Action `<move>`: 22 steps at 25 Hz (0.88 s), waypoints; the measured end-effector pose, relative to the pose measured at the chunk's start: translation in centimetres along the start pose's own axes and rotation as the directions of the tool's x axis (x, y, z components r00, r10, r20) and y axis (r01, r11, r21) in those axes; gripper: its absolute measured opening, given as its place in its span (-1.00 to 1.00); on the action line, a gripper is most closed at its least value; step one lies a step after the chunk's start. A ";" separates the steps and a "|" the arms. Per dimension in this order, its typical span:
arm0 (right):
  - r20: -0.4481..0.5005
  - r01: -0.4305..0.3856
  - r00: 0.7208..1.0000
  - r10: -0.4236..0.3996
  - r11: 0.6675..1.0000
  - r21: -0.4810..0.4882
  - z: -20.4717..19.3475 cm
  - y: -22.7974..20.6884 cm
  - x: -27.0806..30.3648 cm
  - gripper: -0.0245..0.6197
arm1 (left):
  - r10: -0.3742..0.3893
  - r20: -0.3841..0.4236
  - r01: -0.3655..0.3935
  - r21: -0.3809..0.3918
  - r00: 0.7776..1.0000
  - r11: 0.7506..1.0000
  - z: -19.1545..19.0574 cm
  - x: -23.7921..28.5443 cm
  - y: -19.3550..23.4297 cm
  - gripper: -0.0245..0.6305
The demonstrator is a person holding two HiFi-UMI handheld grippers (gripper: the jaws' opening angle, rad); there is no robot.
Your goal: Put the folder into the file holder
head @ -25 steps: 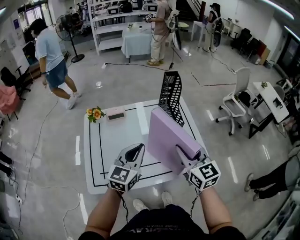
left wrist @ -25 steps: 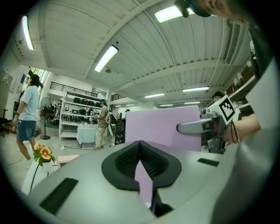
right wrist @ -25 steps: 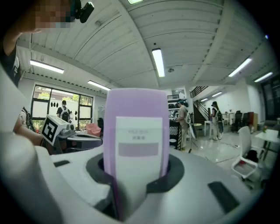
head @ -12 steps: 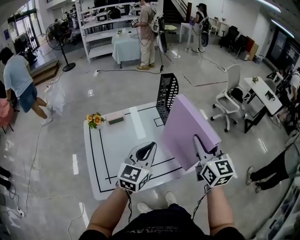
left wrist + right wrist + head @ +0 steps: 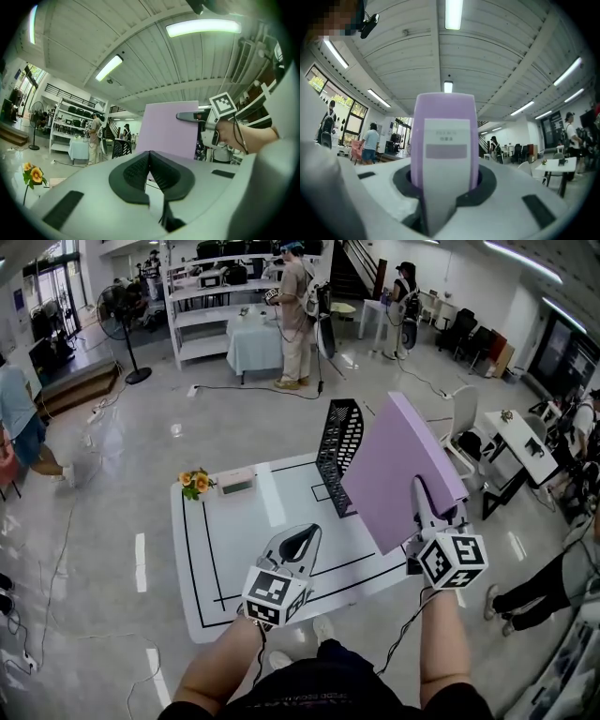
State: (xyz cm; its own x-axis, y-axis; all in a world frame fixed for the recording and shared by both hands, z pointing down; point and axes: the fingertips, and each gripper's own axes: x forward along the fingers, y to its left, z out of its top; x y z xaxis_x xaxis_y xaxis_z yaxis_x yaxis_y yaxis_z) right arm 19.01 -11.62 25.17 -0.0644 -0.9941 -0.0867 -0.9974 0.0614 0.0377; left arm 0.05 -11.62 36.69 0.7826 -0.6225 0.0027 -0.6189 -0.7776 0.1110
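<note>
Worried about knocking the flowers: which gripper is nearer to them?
Left. The left gripper, shut, is near the table's middle front, right of the flowers; the right gripper, holding the folder, is farther right.

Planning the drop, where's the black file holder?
Head view: the file holder stands far right on the white table, just left of the purple folder.

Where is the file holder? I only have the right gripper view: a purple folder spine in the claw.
Observer: The black mesh file holder stands upright on the white table, just beyond the purple folder in the head view.
Operator: Is the folder inside it yet?
Observer: No; the right claw holds it tilted in the air, off the table.
Operator: And the other hand?
Observer: The left claw is shut and empty, hovering over the table's near part.
</note>
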 end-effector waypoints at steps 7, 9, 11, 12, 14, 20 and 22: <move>0.030 0.040 0.999 -0.039 0.999 -0.028 1.0 -0.8 3.2 -0.52 | 0.004 -0.015 -0.003 0.018 1.000 1.000 0.1 -0.1 0.9 -0.92; 0.025 0.046 0.999 -0.045 0.998 -0.030 0.9 -1.3 4.1 -0.52 | 0.007 -0.014 -0.006 0.020 1.000 1.000 0.1 0.2 1.0 -0.92; 0.022 0.051 0.998 -0.050 0.998 -0.028 0.7 -1.9 5.2 -0.52 | 0.008 -0.018 -0.008 0.029 1.000 1.000 0.0 0.7 1.1 -0.92; 0.022 0.052 0.998 -0.052 0.998 -0.026 0.6 -2.2 5.8 -0.52 | 0.011 -0.021 -0.010 0.034 1.000 0.999 0.0 1.0 1.2 -0.92; 0.021 0.052 0.998 -0.052 0.998 -0.021 0.4 -2.7 7.0 -0.52 | 0.015 -0.024 -0.014 0.040 1.000 0.999 0.1 2.0 1.3 -0.92; 0.014 0.022 1.000 -0.022 1.000 0.013 -0.8 -4.2 10.6 -0.52 | 0.024 -0.038 -0.022 0.054 0.999 0.998 0.2 5.6 1.6 -0.91; 0.008 0.014 1.000 -0.014 1.000 0.017 -1.3 -4.8 11.7 -0.52 | 0.026 -0.041 -0.024 0.062 0.999 0.998 0.3 6.7 1.8 -0.92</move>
State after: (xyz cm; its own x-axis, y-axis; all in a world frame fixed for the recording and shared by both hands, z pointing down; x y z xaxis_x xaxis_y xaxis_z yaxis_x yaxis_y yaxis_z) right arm 23.05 -23.70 25.25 -0.0510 -0.9942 -0.0952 -0.9986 0.0494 0.0191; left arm 4.22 -17.20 36.65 0.7681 -0.6386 0.0465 -0.6403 -0.7666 0.0491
